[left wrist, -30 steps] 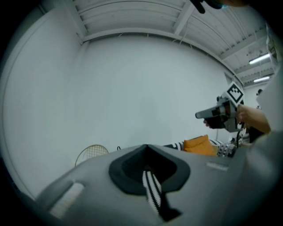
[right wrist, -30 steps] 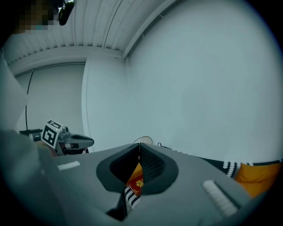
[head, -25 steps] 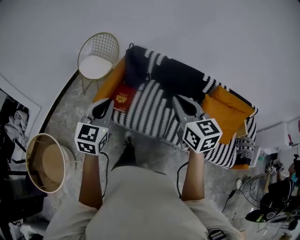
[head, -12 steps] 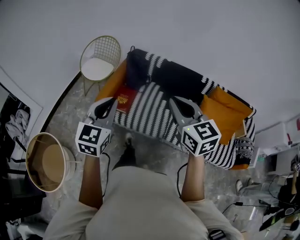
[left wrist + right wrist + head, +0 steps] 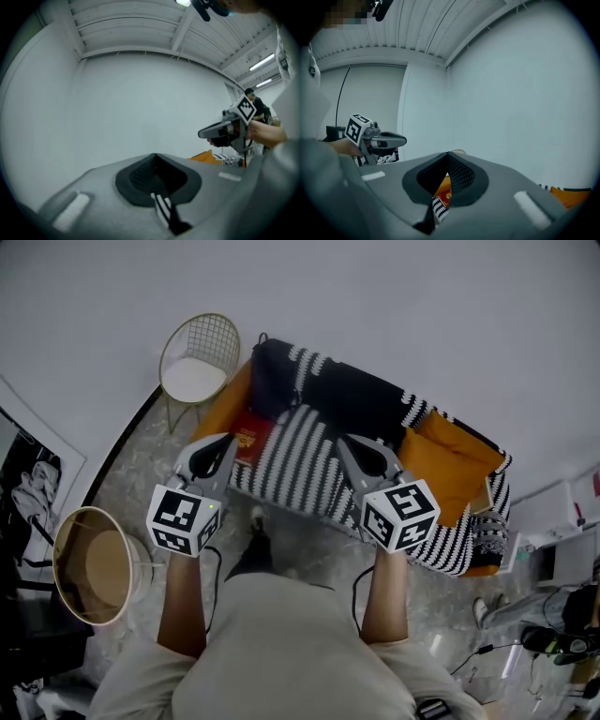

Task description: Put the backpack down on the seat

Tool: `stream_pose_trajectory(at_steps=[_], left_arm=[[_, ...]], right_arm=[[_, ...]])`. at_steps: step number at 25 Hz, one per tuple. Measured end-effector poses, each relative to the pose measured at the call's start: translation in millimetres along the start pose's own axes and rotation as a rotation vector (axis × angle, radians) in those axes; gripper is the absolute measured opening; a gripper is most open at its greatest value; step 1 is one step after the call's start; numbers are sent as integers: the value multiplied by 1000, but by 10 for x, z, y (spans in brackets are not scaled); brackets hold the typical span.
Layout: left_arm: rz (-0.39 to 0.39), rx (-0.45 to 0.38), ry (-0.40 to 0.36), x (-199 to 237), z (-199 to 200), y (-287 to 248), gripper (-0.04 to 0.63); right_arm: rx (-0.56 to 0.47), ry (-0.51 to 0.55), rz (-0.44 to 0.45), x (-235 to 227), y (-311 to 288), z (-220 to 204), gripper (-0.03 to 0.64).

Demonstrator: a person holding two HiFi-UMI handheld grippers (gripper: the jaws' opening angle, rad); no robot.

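Head view: a person stands in front of a sofa (image 5: 221, 405) with a gripper in each hand, both held level out over the front edge of the seat. The left gripper (image 5: 219, 442) and right gripper (image 5: 349, 443) are well apart, and neither touches anything. The backpack (image 5: 272, 374), dark, sits upright on the seat at the sofa's left end, leaning on the backrest, beyond the left gripper. A red book (image 5: 246, 438) lies on the seat just in front of it. A black-and-white striped blanket (image 5: 305, 465) covers the middle of the sofa, and an orange cushion (image 5: 437, 461) is at the right end. A gold wire chair (image 5: 198, 353) stands left of the sofa. A round basket (image 5: 88, 564) is on the floor near the person's left arm.

Left gripper view: fingers (image 5: 139, 176) clenched, nothing between them. Right gripper view: fingers (image 5: 462, 175) clenched too, and empty.
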State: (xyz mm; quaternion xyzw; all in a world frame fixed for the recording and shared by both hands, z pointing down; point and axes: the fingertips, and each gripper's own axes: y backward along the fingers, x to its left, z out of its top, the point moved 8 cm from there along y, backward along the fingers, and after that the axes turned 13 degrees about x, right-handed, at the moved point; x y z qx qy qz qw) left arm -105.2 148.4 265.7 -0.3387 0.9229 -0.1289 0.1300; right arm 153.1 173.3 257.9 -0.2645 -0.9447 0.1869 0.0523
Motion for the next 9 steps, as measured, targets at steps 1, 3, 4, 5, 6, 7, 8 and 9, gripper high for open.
stream_pose_trajectory(at_steps=[1,3,4,5,6,7,8,9], left_arm=[[-4,-1,2,-15,1,-2,2],[-4,0,1,-38,2,-6,2],[-3,0,1,-43,5,-8,2],[-1,0,1,-43,9,-8,2],[2,-2,1,-40,15,-6,2],[4,-4,2,-35,20,-3,2],[6,-5,3,-30,25,1,2],[8,-7,4,-26,29,5,2]], right_arm=[[0,-1,1,-7,1,-6,5],[-1,0,3,-19,6,-13,5],[-2,1,3,-24,9,-13,5],[-3,2,3,-27,12,-10,5],[-5,4,3,-28,14,-6,5],[-6,6,3,-28,15,-2,5],[-6,8,5,-26,16,2,5],[-7,10,6,-24,16,7,5]])
